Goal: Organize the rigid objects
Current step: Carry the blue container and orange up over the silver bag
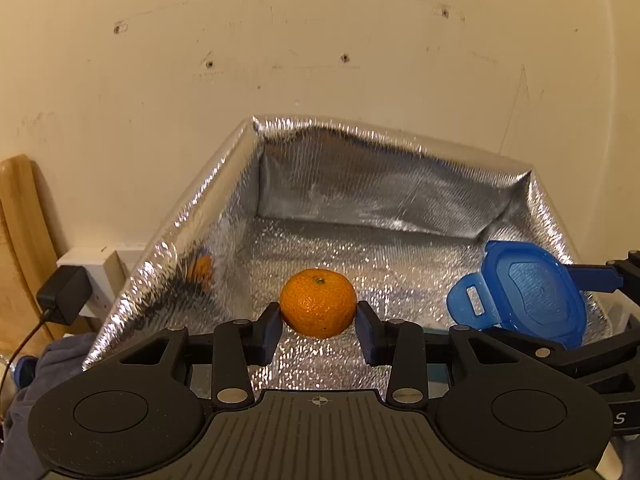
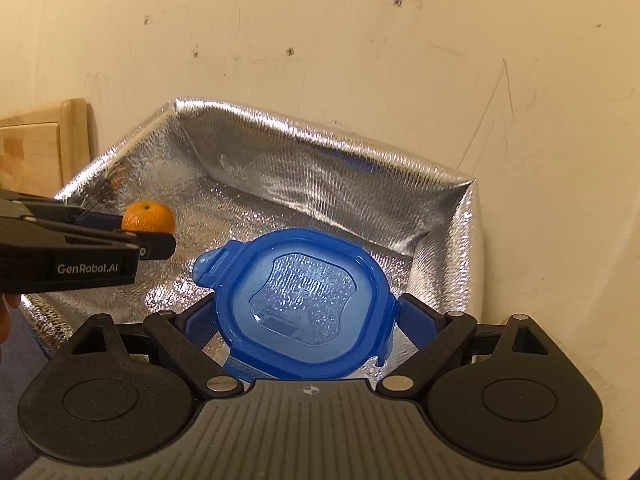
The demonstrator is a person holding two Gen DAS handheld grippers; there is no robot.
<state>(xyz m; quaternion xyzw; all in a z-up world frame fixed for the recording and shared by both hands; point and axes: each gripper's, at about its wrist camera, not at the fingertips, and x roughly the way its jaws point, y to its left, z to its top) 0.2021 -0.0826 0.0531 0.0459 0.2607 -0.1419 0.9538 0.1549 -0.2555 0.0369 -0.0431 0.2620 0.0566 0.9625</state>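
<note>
Scuffed cream wall behind, both grippers hang over the foil-lined bag: left gripper jaws pinch the mandarin, right gripper jaws, wide, clamp the blue-lidded container, which may crush fruit if released carelessly.

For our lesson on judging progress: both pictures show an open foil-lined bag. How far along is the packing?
Done: nothing lies loose inside the silver foil-lined bag yet. In hand: the left tongs grip a small orange mandarin, and the right tongs clasp a blue plastic lidded container, both over the bag's opening. Left: setting both down inside and releasing. Anything else waiting is out of view.
</note>
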